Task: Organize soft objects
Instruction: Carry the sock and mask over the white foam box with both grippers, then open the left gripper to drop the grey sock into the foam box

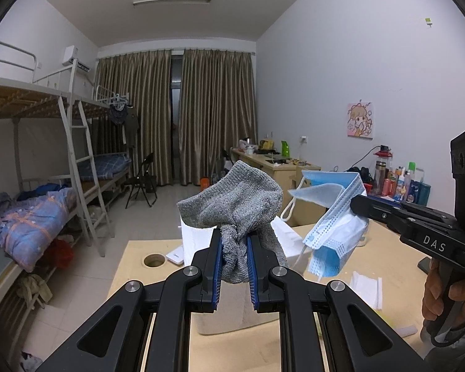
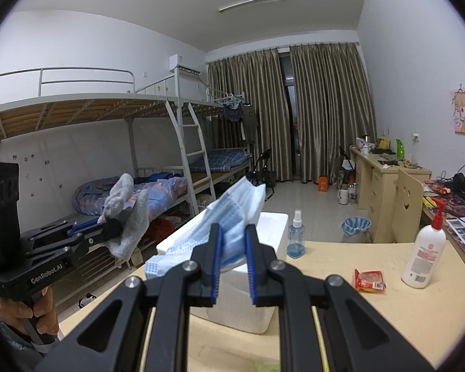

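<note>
Hovering centre-frame over the white foam box [image 2: 272, 220], left gripper [image 1: 235, 255] jaws pinch a grey knitted sock [image 1: 232, 204], right gripper [image 2: 232, 257] jaws pinch blue pleated face masks [image 2: 232, 214], seemingly for dropping in.

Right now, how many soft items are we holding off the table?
2. A grey sock pinched in the left gripper, and blue face masks in the right gripper, both above the white foam box.
</note>
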Demonstrator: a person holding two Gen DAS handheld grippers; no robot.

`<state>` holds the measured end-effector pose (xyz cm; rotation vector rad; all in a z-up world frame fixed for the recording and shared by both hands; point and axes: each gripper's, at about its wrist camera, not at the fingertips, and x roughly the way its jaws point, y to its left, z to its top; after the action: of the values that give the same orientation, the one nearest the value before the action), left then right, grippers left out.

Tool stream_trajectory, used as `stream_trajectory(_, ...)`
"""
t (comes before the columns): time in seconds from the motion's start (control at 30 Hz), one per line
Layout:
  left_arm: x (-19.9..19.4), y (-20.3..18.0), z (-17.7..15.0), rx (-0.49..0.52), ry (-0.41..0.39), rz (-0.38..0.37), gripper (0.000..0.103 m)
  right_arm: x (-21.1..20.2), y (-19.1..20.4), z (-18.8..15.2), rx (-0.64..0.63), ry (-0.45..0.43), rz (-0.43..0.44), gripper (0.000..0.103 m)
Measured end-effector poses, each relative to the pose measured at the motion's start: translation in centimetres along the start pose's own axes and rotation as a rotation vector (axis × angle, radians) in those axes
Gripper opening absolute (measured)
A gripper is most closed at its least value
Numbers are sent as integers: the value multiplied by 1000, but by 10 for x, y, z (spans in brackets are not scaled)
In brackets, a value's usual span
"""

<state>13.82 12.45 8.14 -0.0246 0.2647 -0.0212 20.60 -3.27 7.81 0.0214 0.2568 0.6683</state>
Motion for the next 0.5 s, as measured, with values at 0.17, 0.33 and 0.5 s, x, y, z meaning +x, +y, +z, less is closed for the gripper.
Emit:
stream_trajectory(0.17,16,3,9,-1,7,-4,15,12,-4,3,5,18,5,18)
stream_trajectory(0.33,35,5,12,-3,27,-21,15,30,-4,5,-2,52,9,18)
stream_trajectory(0.5,55,9,13,-10,60,-42,15,45,-5,8,-3,82,14,18)
